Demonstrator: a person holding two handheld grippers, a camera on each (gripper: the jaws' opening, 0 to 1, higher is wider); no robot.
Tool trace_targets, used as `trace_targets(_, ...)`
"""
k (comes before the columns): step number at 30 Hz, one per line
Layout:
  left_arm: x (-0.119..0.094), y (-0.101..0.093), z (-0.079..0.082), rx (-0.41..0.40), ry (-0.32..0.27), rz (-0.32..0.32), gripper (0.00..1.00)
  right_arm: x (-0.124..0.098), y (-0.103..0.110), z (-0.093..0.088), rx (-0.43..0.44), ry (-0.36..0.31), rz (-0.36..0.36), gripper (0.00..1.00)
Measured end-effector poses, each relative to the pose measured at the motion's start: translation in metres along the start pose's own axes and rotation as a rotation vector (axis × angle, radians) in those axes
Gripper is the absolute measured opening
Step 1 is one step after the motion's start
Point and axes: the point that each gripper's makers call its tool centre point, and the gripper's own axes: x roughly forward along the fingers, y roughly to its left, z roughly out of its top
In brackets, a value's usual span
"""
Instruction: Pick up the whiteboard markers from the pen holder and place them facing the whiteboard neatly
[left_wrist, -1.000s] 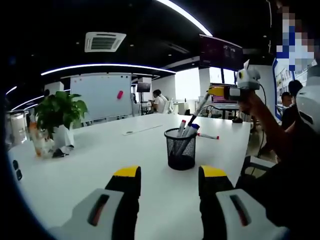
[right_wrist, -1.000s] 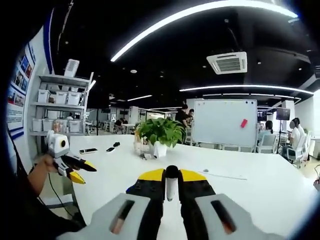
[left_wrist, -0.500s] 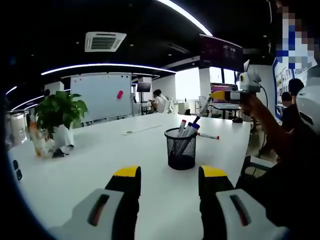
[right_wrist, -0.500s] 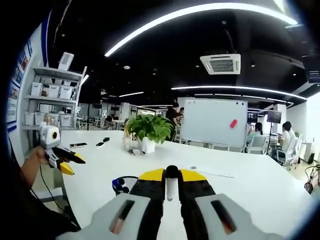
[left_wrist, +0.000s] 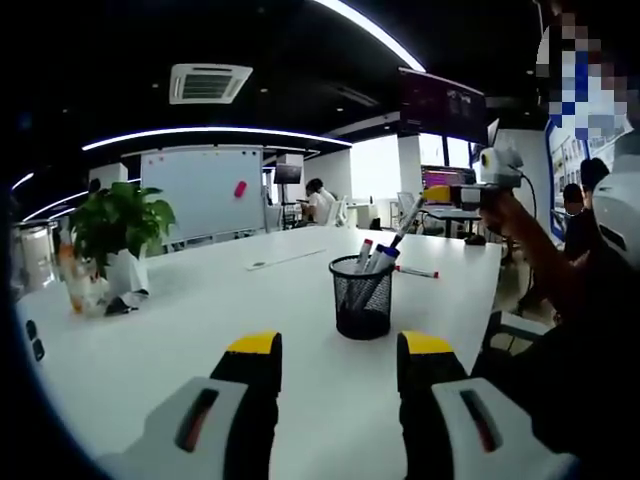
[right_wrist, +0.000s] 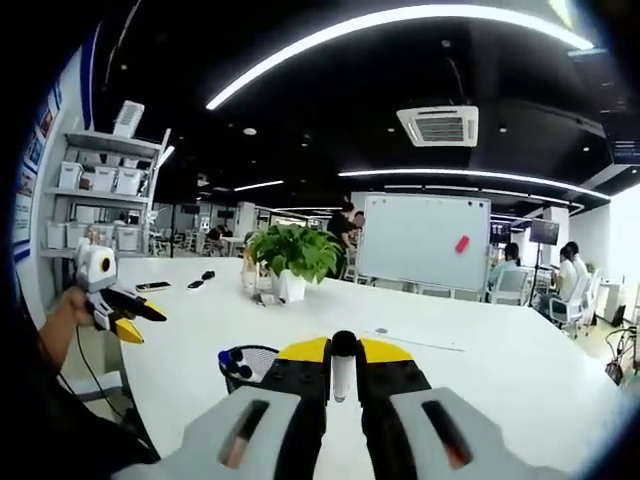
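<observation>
A black mesh pen holder (left_wrist: 362, 298) stands on the white table (left_wrist: 200, 320) with a few markers (left_wrist: 372, 260) sticking out of it. One more marker (left_wrist: 415, 272) lies on the table just behind it. Above and right of the holder, my right gripper (left_wrist: 440, 192) is shut on a white marker (left_wrist: 405, 220) that slants down toward the holder. In the right gripper view that marker (right_wrist: 343, 365) stands between the shut jaws of the right gripper (right_wrist: 343, 352), with the pen holder (right_wrist: 245, 362) low on the left. My left gripper (left_wrist: 340, 350) is open with nothing in it, in front of the holder. The whiteboard (left_wrist: 205, 192) stands beyond the table.
A potted plant (left_wrist: 118, 235) and small items sit at the table's left end. A long flat ruler-like strip (left_wrist: 285, 260) lies toward the far edge. People sit beyond the table near the whiteboard (right_wrist: 425, 240). Shelves with boxes (right_wrist: 90, 200) line the wall.
The right gripper has drawn its marker slightly up and right of the holder. The right gripper view has swung, bringing the pen holder into its lower left. The left gripper has stayed put.
</observation>
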Motion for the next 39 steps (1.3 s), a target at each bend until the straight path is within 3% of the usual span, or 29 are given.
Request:
trace_targets(14,0.000,0.000,0.001,-0.001,-0.003,0.001,0.47,-0.008,-0.013,-0.001,-0.001,-0.002,-0.031,0.13)
trace_targets(39,0.000,0.000,0.002,-0.001,-0.002,-0.002,0.47,-0.028,-0.045,-0.024,0.005,0.031,-0.125,0.13)
